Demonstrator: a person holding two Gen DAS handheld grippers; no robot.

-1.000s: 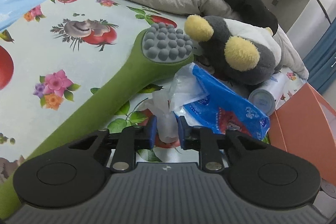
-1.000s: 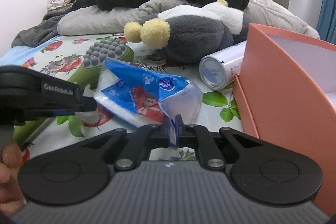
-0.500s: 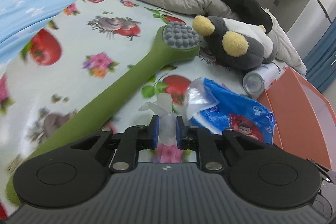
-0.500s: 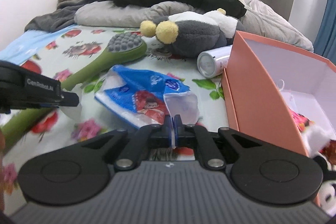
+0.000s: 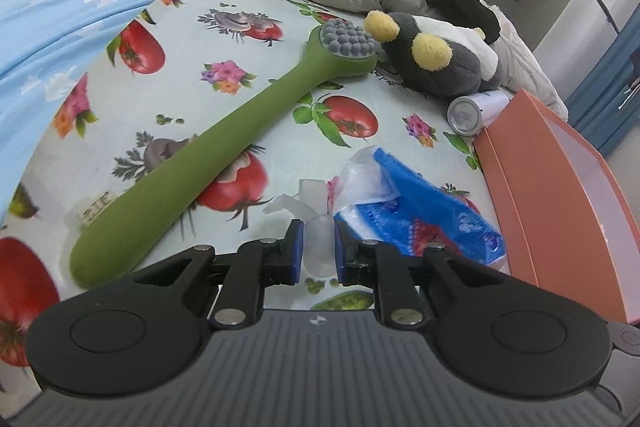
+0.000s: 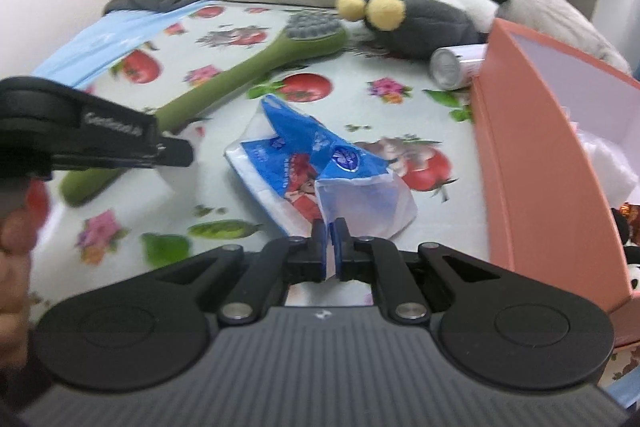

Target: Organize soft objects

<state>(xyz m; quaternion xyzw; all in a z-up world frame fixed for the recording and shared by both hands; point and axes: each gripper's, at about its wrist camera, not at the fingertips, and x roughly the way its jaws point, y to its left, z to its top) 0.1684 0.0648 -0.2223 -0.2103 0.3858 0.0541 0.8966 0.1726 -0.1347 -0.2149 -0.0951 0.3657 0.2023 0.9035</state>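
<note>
The tissue pack (image 6: pixel 320 167) hangs just above the bed (image 5: pixel 248 95), beside the pink box (image 6: pixel 532 163) — right tongs (image 6: pixel 330 247) pinch its clear wrapper end, left tongs (image 5: pixel 318 253) pinch the clear plastic twist (image 5: pixel 316 223) at its other end. A green massager (image 5: pixel 224 155) lies near.

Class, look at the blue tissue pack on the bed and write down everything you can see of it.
The tissue pack is a soft, crumpled plastic wrapper, blue with white and red print and a cartoon figure, clear at its ends. It looks partly emptied. The right gripper pinches one clear end; the left gripper is shut on the other clear end. It hangs between them above the fruit-print sheet, beside the orange box.
</note>
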